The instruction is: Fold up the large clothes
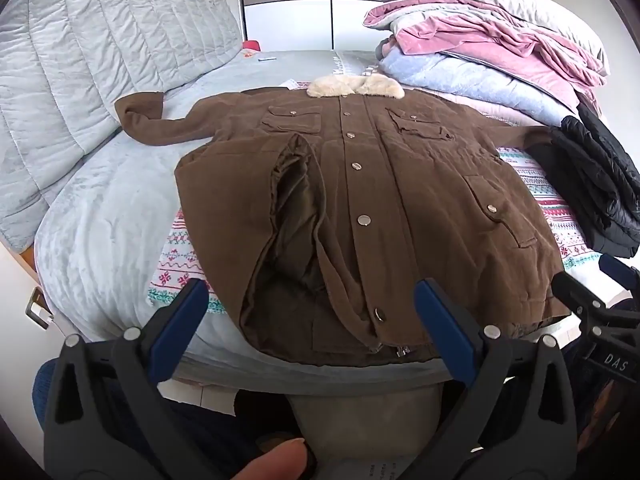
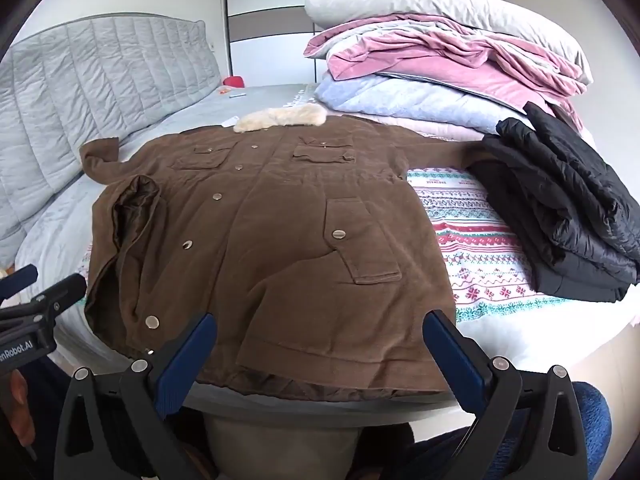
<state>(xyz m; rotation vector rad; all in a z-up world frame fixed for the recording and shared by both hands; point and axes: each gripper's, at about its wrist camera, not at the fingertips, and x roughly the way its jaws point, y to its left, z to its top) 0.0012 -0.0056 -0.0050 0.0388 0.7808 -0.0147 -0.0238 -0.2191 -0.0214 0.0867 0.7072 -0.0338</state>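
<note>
At the bed's [image 1: 100,240] near edge, wide-spread tongs [image 1: 308,300] hover above coat hem [image 1: 360,344].

Left tongs [image 1: 312,300]: black plastic arms, blue ribbed pads, silver rivets at the pivots. Right tongs [image 2: 320,332]: same build. White lettering on each body, partly legible. Person wears blue knit sleeve [image 2: 592,412].

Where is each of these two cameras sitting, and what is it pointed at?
Left wrist view: rides on the left claw, looking down along its open blue fingers at the brown coat on the bed; a fingertip shows below.
Right wrist view: rides on the right claw, also open, facing the same coat from further right.
Shared: coat, folded black jacket, blanket pile; each sees the other claw.
</note>
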